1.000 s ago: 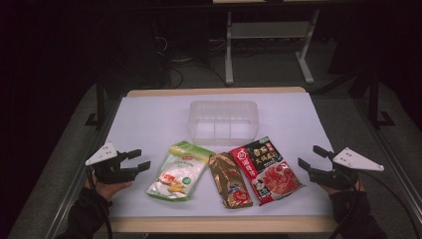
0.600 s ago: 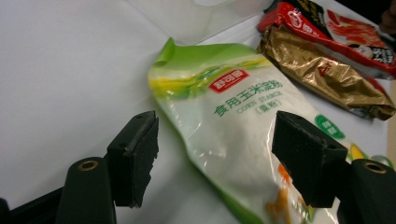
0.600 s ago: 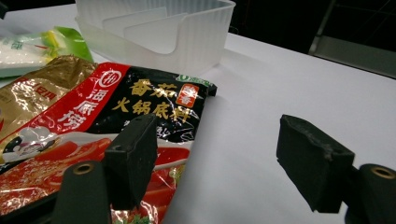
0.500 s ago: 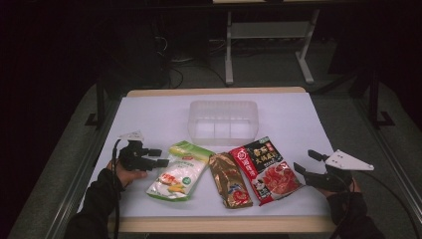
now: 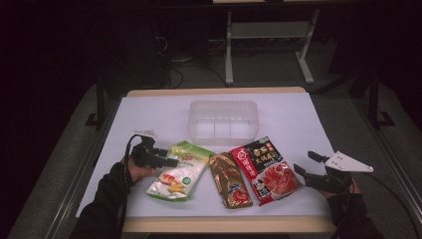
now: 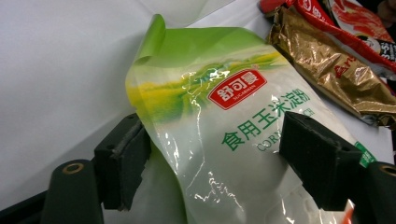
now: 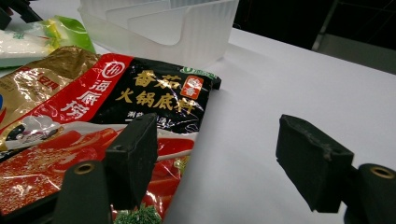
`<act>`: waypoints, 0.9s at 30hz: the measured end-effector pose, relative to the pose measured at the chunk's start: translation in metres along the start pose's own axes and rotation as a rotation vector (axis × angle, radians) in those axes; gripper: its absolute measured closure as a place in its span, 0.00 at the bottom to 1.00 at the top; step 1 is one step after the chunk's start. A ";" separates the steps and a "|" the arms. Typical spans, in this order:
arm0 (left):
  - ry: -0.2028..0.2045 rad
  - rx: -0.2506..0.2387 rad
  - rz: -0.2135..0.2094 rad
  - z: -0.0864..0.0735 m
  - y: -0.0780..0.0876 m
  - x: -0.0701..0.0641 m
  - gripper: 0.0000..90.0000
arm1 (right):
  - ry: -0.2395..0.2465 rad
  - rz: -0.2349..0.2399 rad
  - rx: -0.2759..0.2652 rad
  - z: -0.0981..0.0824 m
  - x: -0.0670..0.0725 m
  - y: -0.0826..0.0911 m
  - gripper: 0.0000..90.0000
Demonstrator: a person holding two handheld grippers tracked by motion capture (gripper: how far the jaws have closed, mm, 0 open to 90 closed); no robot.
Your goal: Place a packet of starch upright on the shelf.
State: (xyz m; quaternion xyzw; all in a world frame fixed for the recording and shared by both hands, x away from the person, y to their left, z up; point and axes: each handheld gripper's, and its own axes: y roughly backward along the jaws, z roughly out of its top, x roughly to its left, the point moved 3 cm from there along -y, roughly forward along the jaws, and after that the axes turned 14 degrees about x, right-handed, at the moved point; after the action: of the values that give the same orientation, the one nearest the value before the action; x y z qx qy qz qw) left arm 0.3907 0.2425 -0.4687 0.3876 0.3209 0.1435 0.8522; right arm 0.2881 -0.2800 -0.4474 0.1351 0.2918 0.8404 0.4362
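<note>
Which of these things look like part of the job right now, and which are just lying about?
In play, as far as I can judge:
left gripper, open around the green packet
clear bin, a likely destination

Lying about for now:
gold packet
red packet
right gripper, open, beside the red packet

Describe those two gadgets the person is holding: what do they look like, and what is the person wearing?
Each hand holds a black two-jaw gripper. The right gripper carries a grey three-cornered plate on top. The left gripper trails a black cable. Up close, its jaws end in blocky black pads with brass-coloured rivets behind them. The person wears dark long sleeves.
</note>
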 end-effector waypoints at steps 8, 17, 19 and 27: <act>-0.032 0.064 -0.133 -0.005 -0.005 -0.016 0.18 | -0.001 0.017 0.003 0.000 0.001 -0.001 0.32; -0.079 0.117 -0.011 0.006 -0.021 -0.038 0.09 | 0.016 0.034 0.012 0.001 0.003 -0.004 0.32; -0.083 0.127 0.010 0.007 -0.022 -0.041 0.10 | 0.019 0.042 0.002 0.002 0.004 -0.003 0.32; -0.089 0.106 -0.024 0.007 -0.019 -0.044 0.50 | 0.020 0.040 -0.002 0.001 0.004 -0.003 0.33</act>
State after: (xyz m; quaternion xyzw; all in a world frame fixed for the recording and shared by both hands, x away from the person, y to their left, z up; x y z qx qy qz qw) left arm 0.3620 0.2043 -0.4606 0.4342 0.2943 0.0987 0.8456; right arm 0.2883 -0.2755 -0.4484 0.1321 0.2924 0.8506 0.4166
